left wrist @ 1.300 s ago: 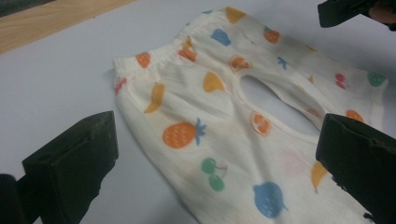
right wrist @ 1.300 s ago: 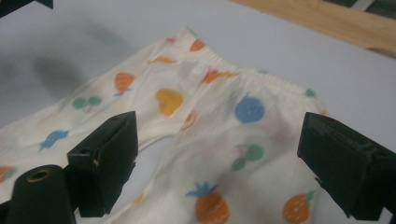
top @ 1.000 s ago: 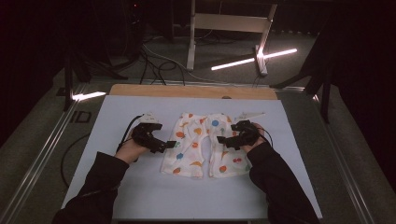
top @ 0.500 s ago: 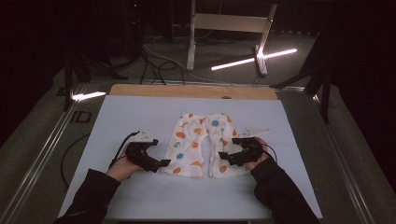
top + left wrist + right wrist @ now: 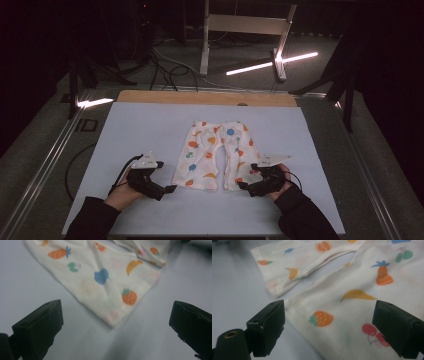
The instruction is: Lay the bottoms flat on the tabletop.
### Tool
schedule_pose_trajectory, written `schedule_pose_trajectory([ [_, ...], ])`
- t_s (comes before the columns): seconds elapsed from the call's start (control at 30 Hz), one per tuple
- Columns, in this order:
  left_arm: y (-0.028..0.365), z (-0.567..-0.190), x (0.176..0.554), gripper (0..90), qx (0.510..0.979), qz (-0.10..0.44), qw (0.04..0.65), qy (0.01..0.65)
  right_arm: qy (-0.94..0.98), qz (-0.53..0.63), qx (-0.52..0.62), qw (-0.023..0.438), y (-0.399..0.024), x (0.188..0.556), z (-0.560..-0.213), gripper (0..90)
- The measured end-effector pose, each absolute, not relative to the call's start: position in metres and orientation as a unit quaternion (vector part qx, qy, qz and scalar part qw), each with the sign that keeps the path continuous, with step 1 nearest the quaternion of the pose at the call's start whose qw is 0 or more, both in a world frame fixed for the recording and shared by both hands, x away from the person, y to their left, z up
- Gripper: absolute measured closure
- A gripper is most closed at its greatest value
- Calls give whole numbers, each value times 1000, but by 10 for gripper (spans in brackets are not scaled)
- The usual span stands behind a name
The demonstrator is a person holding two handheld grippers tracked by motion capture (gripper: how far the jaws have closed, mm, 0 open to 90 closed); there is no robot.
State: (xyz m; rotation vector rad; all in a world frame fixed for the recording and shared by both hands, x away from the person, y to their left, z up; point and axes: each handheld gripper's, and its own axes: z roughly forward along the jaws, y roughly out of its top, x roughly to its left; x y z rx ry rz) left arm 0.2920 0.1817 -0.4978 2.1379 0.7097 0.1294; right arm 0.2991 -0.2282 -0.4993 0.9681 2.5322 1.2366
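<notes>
left claw [image 5: 170, 189] spread wide | right claw [image 5: 242, 187] spread wide | each at a hem corner of trousers [image 5: 215, 150]

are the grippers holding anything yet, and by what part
Nothing is held: left gripper and right gripper are open at the hems of the cream fruit-print cloth trousers.

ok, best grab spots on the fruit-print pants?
The two leg hems nearest the person. The pants lie flat, legs apart, so come in low from the near edge: left gripper on the outer hem corner, right gripper on the other leg's hem.
</notes>
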Motion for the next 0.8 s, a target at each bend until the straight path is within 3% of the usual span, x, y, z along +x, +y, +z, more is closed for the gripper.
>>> schedule_pose_trajectory([
  [0.23, 198, -504, 267, 1, 854, 45, 428, 293, 835, 432, 335, 68, -243, 280, -497, 112],
  [0.53, 212, -505, 246, 1, 854, 51, 424, 296, 841, 411, 340, 94, -260, 261, -500, 111],
  [0.8, 224, -504, 232, 1, 851, 66, 424, 304, 836, 411, 353, 89, -278, 248, -504, 111],
])
